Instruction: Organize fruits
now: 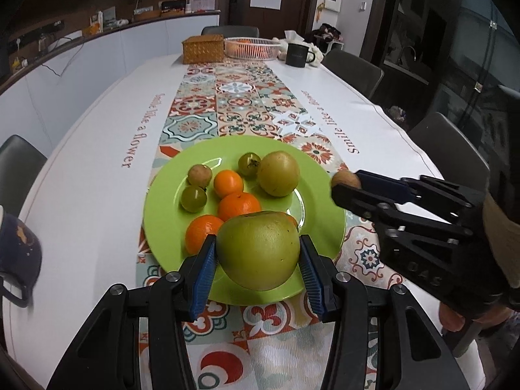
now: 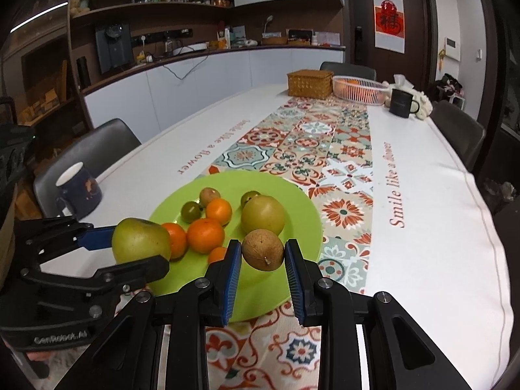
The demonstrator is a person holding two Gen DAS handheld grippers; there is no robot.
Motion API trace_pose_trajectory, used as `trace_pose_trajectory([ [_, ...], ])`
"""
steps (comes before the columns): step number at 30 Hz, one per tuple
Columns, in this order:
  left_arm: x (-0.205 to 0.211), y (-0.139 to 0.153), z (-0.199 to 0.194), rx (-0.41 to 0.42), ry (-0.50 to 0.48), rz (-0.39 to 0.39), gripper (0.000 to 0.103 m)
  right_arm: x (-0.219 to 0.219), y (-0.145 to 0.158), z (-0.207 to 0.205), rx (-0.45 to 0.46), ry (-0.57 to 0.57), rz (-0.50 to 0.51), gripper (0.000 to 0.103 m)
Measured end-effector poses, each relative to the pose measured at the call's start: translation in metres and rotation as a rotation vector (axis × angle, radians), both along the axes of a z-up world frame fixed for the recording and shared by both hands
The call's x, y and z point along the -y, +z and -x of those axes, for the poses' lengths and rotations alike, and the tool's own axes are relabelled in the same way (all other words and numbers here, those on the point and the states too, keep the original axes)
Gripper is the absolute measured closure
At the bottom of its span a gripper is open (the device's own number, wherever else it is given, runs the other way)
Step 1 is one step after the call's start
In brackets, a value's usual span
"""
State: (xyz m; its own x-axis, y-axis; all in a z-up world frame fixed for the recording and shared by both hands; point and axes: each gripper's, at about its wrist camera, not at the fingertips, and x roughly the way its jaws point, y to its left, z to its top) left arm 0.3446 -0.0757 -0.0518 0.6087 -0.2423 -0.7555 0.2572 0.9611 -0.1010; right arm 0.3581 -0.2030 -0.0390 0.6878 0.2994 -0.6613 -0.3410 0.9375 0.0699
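A green plate (image 1: 165, 201) (image 2: 299, 208) lies on the patterned table runner. On it sit several oranges (image 1: 228, 183), two small green fruits (image 1: 193, 198), a small brown fruit (image 1: 199, 176) and a yellow-green apple (image 1: 278, 173) (image 2: 262, 215). My left gripper (image 1: 258, 253) (image 2: 139, 243) is shut on a large green apple (image 1: 258, 250) (image 2: 141, 239), held over the plate's near edge. At the plate's right side, my right gripper (image 2: 262, 250) (image 1: 346, 182) is shut on a round brown fruit (image 2: 262, 249) (image 1: 345, 179).
A dark blue mug (image 1: 19, 253) (image 2: 78, 191) stands left of the plate. At the table's far end are a wicker box (image 1: 203, 48), a white basket (image 1: 252, 47) with oranges and a black mug (image 1: 297, 53). Chairs line both sides.
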Motion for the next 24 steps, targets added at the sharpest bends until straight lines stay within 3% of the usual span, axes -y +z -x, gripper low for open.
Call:
trace_pose_trajectory([
  [9, 0.005, -0.014, -0.010, -0.024, -0.008, -0.025, 0.054, -0.002, -0.031, -0.024, -0.066, 0.001, -0.005, 0.074],
  [11, 0.003, -0.010, -0.008, 0.003, -0.002, -0.032, 0.046, -0.001, -0.032, -0.024, -0.063, -0.009, -0.005, 0.071],
  [13, 0.002, -0.006, -0.005, 0.030, 0.008, -0.046, 0.041, 0.001, -0.031, -0.025, -0.056, -0.023, -0.008, 0.056],
  [24, -0.006, 0.016, 0.028, 0.081, 0.062, -0.050, 0.040, 0.018, -0.001, 0.019, 0.005, -0.116, -0.018, 0.052],
])
